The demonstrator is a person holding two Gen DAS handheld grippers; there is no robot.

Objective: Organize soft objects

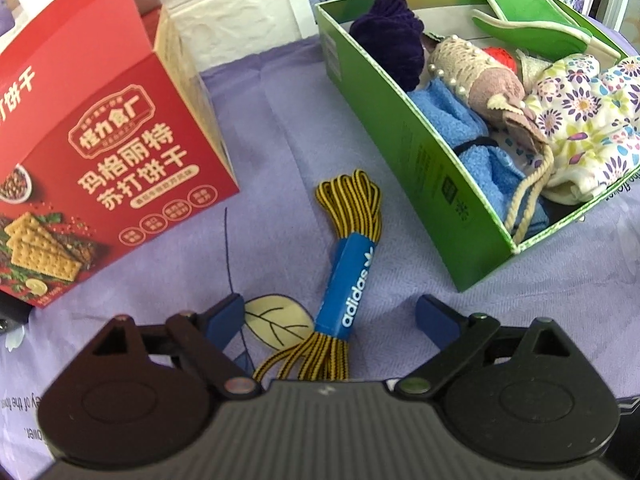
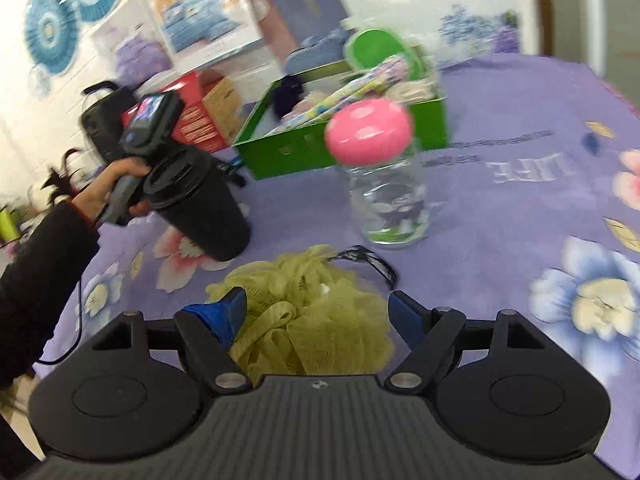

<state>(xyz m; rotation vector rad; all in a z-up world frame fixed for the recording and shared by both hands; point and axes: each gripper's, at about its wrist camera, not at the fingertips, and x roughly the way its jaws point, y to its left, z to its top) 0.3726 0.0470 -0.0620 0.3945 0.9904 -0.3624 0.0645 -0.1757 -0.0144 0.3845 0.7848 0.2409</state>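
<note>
A bundle of yellow-and-black shoelaces (image 1: pixel 347 216) with a blue adidas sleeve lies on the purple cloth, between the blue fingers of my open left gripper (image 1: pixel 332 314). A green box (image 1: pixel 404 136) to the right holds soft things: a dark purple knit, a blue towel, a beaded pouch, a floral cloth and green insoles. In the right wrist view my right gripper (image 2: pixel 320 312) is open around a yellow-green mesh bath pouf (image 2: pixel 308 304) lying on the cloth. The green box (image 2: pixel 360 144) stands farther back there.
A red cracker box (image 1: pixel 104 152) stands left of the laces. In the right wrist view a clear jar with a pink lid (image 2: pixel 384 176) and a black cup (image 2: pixel 200 200) stand on the floral purple tablecloth (image 2: pixel 520 208). A hand holds the left gripper (image 2: pixel 152 128) at the left.
</note>
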